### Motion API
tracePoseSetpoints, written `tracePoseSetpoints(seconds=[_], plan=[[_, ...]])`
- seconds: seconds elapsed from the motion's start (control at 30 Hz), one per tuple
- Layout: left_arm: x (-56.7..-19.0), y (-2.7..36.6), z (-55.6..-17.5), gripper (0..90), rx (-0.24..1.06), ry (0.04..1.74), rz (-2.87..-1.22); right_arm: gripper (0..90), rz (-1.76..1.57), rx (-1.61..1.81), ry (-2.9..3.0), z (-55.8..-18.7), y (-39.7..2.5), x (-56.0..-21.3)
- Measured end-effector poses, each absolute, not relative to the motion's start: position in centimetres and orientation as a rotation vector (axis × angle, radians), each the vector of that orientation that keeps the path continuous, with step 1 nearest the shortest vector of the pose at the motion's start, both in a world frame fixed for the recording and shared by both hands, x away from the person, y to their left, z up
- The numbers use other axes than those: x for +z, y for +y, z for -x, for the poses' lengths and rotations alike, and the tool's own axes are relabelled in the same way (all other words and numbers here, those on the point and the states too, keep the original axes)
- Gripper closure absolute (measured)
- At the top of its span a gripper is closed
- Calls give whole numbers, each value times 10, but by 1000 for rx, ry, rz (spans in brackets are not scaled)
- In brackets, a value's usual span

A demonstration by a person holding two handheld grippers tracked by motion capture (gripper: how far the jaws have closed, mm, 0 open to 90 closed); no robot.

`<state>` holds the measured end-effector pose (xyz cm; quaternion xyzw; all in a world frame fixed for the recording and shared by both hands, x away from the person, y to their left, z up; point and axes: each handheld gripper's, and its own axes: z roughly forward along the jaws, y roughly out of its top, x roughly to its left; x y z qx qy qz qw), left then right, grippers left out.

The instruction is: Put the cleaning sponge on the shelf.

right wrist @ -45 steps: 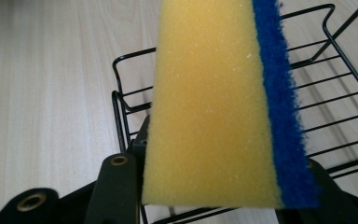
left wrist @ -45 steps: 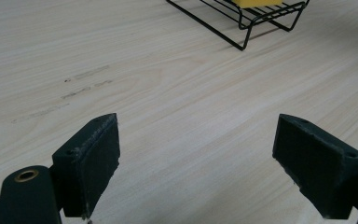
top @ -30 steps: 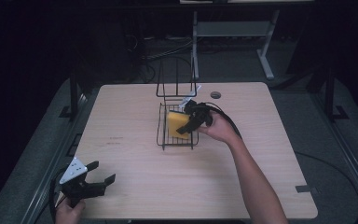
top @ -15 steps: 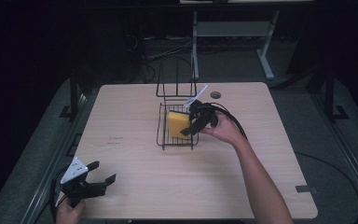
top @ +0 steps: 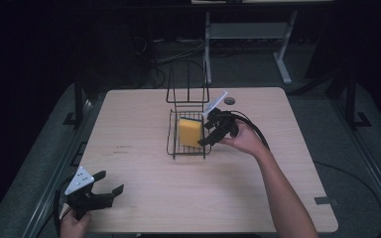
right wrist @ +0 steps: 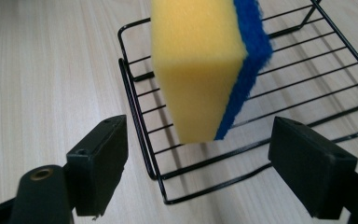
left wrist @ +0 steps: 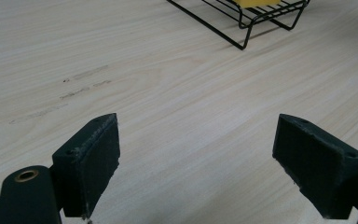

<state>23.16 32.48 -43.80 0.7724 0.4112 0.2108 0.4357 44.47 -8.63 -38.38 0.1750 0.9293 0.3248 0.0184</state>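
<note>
A yellow sponge point(top: 190, 132) with a blue scouring side stands on edge inside a black wire rack point(top: 186, 154) at the table's middle. In the right gripper view the sponge point(right wrist: 200, 70) rises just beyond my jaws, above the rack's wire floor point(right wrist: 279, 79). My right gripper point(top: 207, 134) is open at the rack's right side, its jaws point(right wrist: 205, 168) wide apart and off the sponge. My left gripper point(top: 110, 182) rests open near the table's front left corner, with only bare wood between its jaws point(left wrist: 196, 158).
The rack has a tall arched wire back point(top: 188, 84) on its far side. A round cable hole point(top: 229, 100) sits in the wooden table point(top: 144, 198) behind the right hand. Dark floor surrounds the table on all sides.
My right gripper has drawn back a little to the right from the sponge, which stays in the rack. The left gripper has not moved.
</note>
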Motion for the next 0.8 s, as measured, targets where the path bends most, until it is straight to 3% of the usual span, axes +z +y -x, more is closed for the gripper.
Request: tracePoseSetpoints(seconds=[0.8], plan=[[-438,324,-230,142,524,1009,-1928,173,-578,939,2880,-430,-112,-370]])
